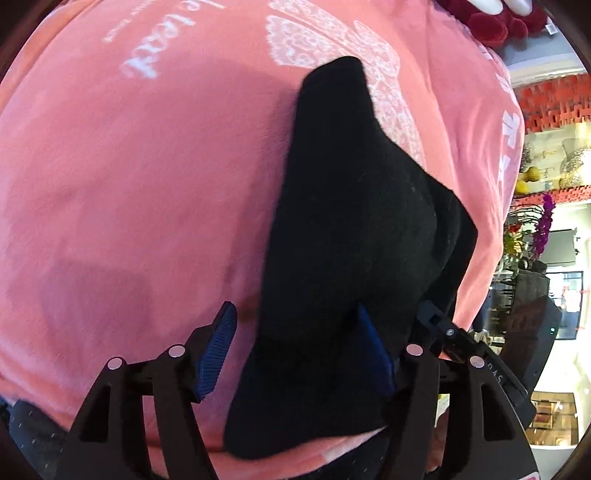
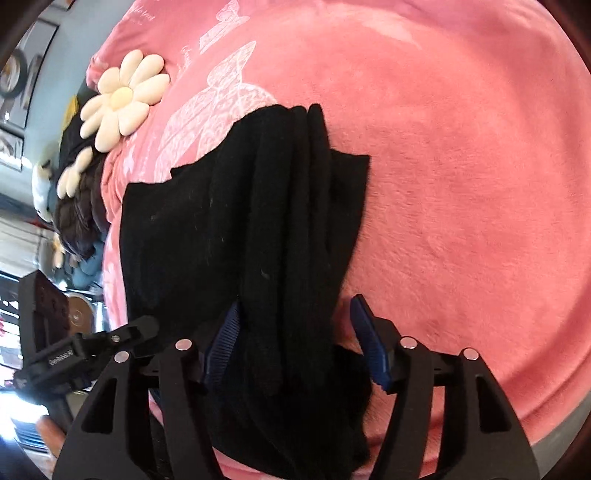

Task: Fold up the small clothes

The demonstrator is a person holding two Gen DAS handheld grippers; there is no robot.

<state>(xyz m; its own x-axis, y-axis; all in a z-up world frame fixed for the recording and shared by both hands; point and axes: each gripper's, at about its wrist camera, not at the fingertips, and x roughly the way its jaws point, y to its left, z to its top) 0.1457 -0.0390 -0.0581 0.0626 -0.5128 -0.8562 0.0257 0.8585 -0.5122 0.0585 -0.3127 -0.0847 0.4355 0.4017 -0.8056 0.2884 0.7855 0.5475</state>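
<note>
A small black garment (image 1: 354, 229) lies bunched on a pink blanket (image 1: 129, 184) printed with white butterflies. In the left wrist view my left gripper (image 1: 295, 354) is open; the garment lies over its right blue pad (image 1: 373, 350) and its left pad (image 1: 218, 350) is bare. In the right wrist view the same black garment (image 2: 236, 229) shows in long folds. My right gripper (image 2: 295, 343) is open with a fold of the garment lying between its pads. The other gripper's tip (image 2: 110, 339) shows at the garment's left edge.
White daisy-shaped cushions (image 2: 122, 99) and a dark brown plush thing (image 2: 81, 206) lie at the blanket's (image 2: 461, 184) far left. A red plush item (image 1: 491, 22) sits at the blanket's top right. Beyond its right edge is a room with orchids (image 1: 543, 229).
</note>
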